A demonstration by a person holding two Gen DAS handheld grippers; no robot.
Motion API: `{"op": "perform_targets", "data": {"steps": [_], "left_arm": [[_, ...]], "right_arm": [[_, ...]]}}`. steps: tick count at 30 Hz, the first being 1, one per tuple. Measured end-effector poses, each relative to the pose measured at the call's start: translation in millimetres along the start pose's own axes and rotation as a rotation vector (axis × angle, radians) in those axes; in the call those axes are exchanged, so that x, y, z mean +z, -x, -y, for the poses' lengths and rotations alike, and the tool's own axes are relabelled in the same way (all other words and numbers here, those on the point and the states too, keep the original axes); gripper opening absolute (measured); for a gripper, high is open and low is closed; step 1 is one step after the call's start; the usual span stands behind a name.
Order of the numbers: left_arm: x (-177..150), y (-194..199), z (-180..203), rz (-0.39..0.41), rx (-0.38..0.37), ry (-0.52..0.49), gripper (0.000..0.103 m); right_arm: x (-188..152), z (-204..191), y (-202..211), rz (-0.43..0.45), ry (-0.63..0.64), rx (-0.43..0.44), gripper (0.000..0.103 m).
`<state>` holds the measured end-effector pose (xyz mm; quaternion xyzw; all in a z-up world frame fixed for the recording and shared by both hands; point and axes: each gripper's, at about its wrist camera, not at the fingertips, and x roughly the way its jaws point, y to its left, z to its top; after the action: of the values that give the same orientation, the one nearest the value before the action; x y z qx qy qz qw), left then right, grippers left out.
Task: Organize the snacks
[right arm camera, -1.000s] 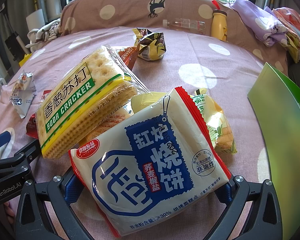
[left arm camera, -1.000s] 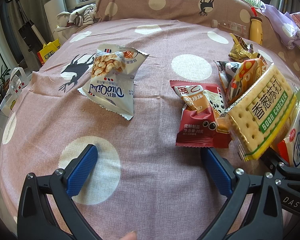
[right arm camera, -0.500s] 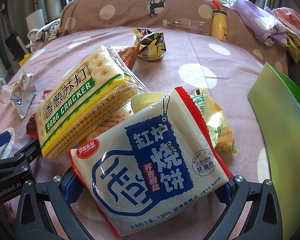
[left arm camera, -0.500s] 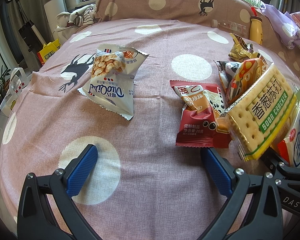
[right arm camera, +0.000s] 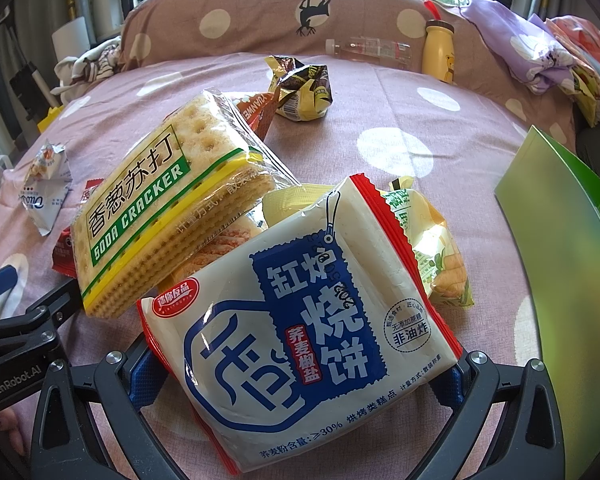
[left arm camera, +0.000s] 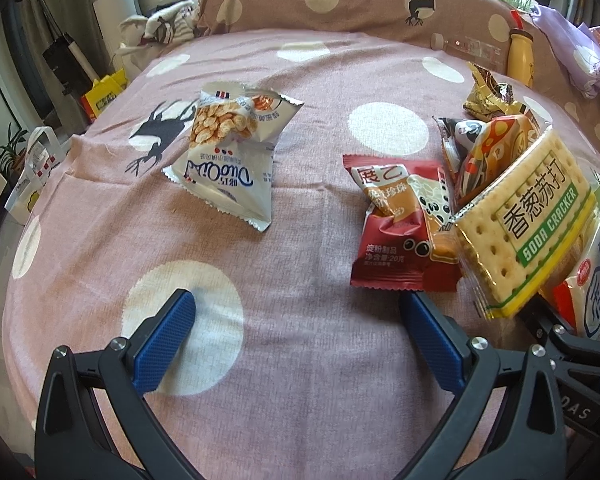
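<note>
Change since earlier frame: none visible.
Left hand-held gripper [left arm camera: 296,330]: jaws spread, empty, low centre.
Right hand-held gripper [right arm camera: 300,376]: jaws straddle baked-cake packet [right arm camera: 300,332]; clamping indeterminate, probably staged for sorting.

No shift among snacks, both tools fixed in place (a fingertip gone from left view's bottom edge)

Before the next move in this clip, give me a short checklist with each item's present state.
1. Left gripper open and holding nothing: ok.
2. Right gripper closed firmly on the white and blue pastry pack: cannot tell; its pads are hidden behind the pack.
3. Soda cracker pack lying stable: not ok; it rests tilted on other packs.
4. Green box within view of the right gripper: ok.
5. Red pearl snack pack free to pick: not ok; the cracker pack overlaps its edge.
</note>
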<state>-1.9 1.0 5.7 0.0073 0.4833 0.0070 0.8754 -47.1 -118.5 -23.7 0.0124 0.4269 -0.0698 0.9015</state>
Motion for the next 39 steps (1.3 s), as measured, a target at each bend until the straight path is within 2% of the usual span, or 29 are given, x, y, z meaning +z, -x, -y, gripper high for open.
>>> {"op": "perform_targets", "data": {"steps": [3,5,7,9,11,14,16,18,20,23,27,30,33,36,39], "left_arm": [[2,4,-5,-0.046,-0.037,0.017,0.103],[2,8,-11,-0.049,-0.065,0.055,0.102],[3,15,-17,-0.042,-0.12,0.099,0.101],[5,24,-24,-0.016,-0.196,0.138,0.101],[8,33,-27,0.012,-0.257,0.165,0.1],[13,42,-26,0.029,-0.375,0.209,0.098],[16,43,-20,0.012,-0.442,0.216,0.097],[16,46,-12,-0.001,-0.469,0.201,0.096],[15,49,-7,-0.001,-0.46,0.18,0.092],[12,53,-4,0.006,-0.467,0.164,0.088],[7,55,12,-0.022,-0.519,0.098,0.078],[0,54,32,-0.066,-0.57,0.027,0.075],[-8,54,56,-0.112,-0.646,-0.033,0.068],[-18,51,79,-0.151,-0.687,-0.088,0.065],[-26,45,98,-0.189,-0.694,-0.117,0.063]], "right_arm": [[-3,3,-2,0.0,0.004,-0.005,0.103],[-1,4,0,-0.01,-0.004,0.005,0.103],[4,1,1,-0.048,-0.013,0.013,0.103],[7,8,12,-0.078,-0.049,0.065,0.103],[10,14,29,-0.026,-0.086,0.094,0.103],[16,25,55,0.04,-0.154,0.086,0.103],[20,33,70,0.075,-0.205,0.16,0.103],[22,34,76,0.079,-0.229,0.2,0.103],[23,33,76,0.068,-0.243,0.221,0.103],[23,32,75,0.055,-0.261,0.184,0.103],[18,56,83,0.067,-0.332,0.151,0.103],[7,74,73,-0.01,-0.403,0.15,0.102],[-8,87,57,-0.117,-0.466,0.162,0.095],[-19,90,51,-0.162,-0.5,0.164,0.092],[-25,90,47,-0.185,-0.501,0.16,0.09]]}}
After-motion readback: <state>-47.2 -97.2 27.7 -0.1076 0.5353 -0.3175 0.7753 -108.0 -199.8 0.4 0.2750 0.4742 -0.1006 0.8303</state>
